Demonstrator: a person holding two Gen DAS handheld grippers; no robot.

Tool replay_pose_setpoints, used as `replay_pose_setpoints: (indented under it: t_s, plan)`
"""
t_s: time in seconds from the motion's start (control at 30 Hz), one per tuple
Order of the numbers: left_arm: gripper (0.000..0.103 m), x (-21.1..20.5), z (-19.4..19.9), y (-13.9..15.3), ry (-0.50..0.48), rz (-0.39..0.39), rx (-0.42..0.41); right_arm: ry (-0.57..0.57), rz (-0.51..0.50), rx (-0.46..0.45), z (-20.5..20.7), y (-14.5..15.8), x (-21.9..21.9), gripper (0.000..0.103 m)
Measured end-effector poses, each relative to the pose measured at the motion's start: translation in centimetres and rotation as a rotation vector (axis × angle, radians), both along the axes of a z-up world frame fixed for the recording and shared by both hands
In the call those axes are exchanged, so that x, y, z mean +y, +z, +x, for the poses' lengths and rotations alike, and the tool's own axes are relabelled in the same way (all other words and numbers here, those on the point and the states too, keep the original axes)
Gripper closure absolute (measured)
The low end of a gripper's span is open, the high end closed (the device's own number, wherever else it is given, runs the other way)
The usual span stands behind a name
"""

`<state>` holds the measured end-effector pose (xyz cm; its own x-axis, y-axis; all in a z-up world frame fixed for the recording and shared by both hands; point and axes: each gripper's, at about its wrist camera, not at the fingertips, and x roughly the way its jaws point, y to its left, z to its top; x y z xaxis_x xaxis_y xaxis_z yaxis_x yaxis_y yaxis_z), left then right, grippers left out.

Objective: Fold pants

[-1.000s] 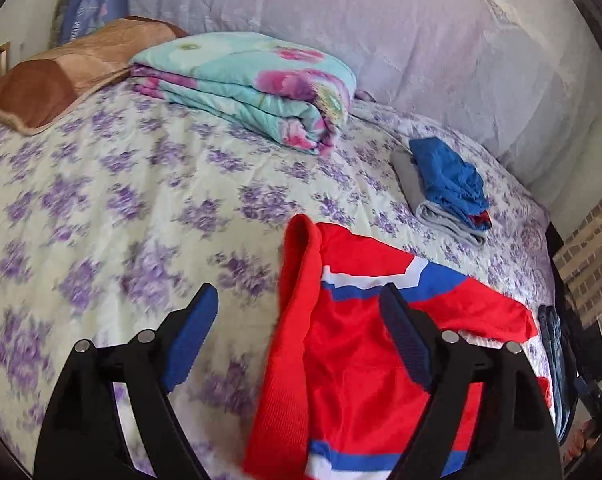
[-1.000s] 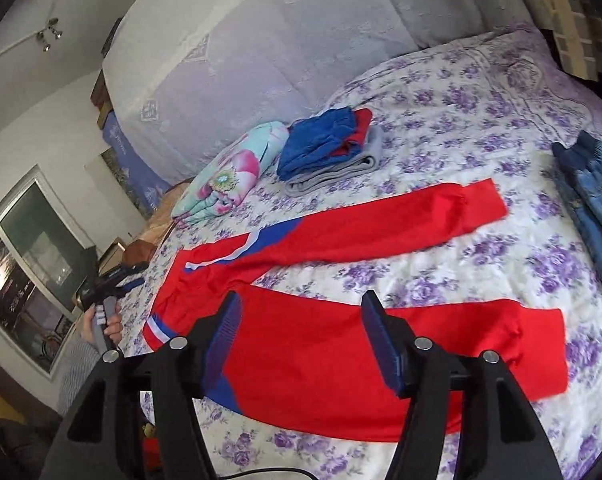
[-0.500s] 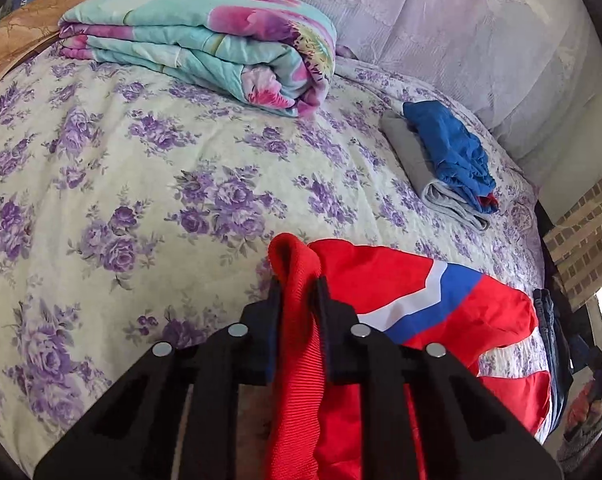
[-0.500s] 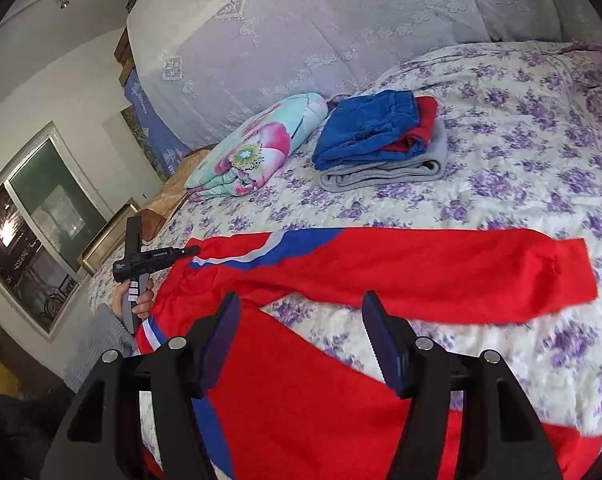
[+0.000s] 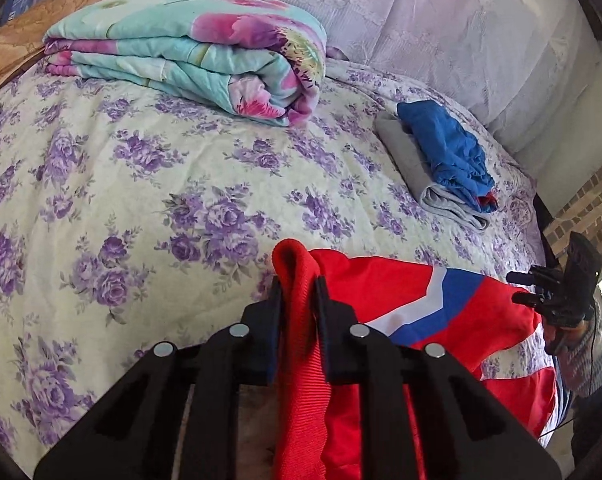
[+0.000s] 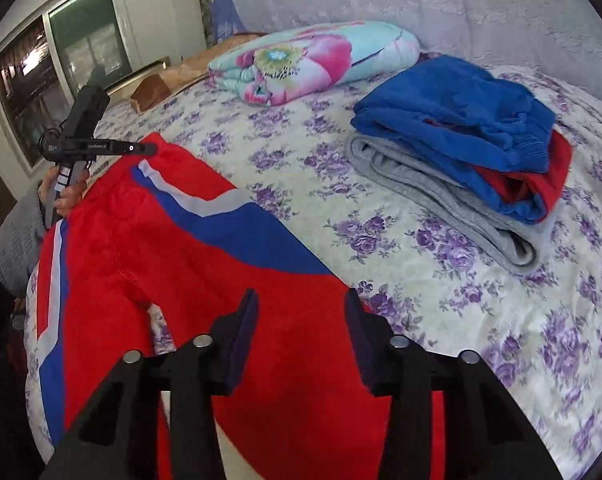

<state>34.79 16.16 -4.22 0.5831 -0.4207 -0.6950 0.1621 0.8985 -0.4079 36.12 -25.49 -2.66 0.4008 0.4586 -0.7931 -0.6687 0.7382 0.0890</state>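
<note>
Red pants with blue and white stripes lie spread on the flowered bed. My left gripper is shut on the ribbed red waistband and also shows in the right wrist view at the far corner of the pants. My right gripper is open, its jaws straddling the upper red leg just above the fabric. It shows small at the right edge of the left wrist view.
A stack of folded clothes, blue on red on grey, lies to the right. A folded floral quilt and a brown pillow lie at the head of the bed. A window is at left.
My left gripper closed on the waistband half a second ago and keeps hold. My right gripper has moved up along the leg toward the waist end and lower to the fabric.
</note>
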Motion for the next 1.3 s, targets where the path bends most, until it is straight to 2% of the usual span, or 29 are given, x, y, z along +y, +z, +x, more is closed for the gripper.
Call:
replay_pose_setpoints:
  t_s: [0.17,0.3,0.4,0.43,0.6,0.83,1.03,1.17,1.3]
  plan:
    - [0.088,0.8,0.2,-0.6,-0.006,-0.058,0.006,0.055,-0.068,0.008,2.4,-1.6,0.9,0.062]
    - [0.088,1.0,0.6,-0.9,-0.014,-0.081,0.016,0.091,-0.079,0.05,3.6,-2.6,1.1,0.063]
    - [0.088,0.7,0.6,-0.7,-0.024,-0.071,0.005,0.107,-0.073,0.07,3.3,-3.1,1.2,0.084]
    - [0.088,0.6,0.5,-0.6,-0.026,-0.065,-0.001,0.106,-0.074,0.062,3.0,-2.9,1.2,0.096]
    - [0.091,0.1,0.2,0.3,-0.036,-0.043,-0.041,0.056,-0.047,-0.016,0.6,-0.5,1.4,0.1]
    - [0.092,0.1,-2.1,3.1,-0.05,-0.059,-0.133,0.039,-0.013,-0.151,-5.6,4.4,1.6,0.1]
    - [0.092,1.1,-5.9,5.0,-0.048,-0.067,-0.18,0.064,0.003,-0.23,-13.3,6.4,2.1,0.1]
    - [0.092,2.5,-9.8,5.7,-0.039,-0.086,-0.203,0.101,-0.01,-0.247,-18.3,6.7,3.0,0.1]
    - [0.091,3.3,-14.3,4.5,-0.023,-0.094,-0.185,0.14,-0.027,-0.204,-22.8,5.0,4.1,0.1]
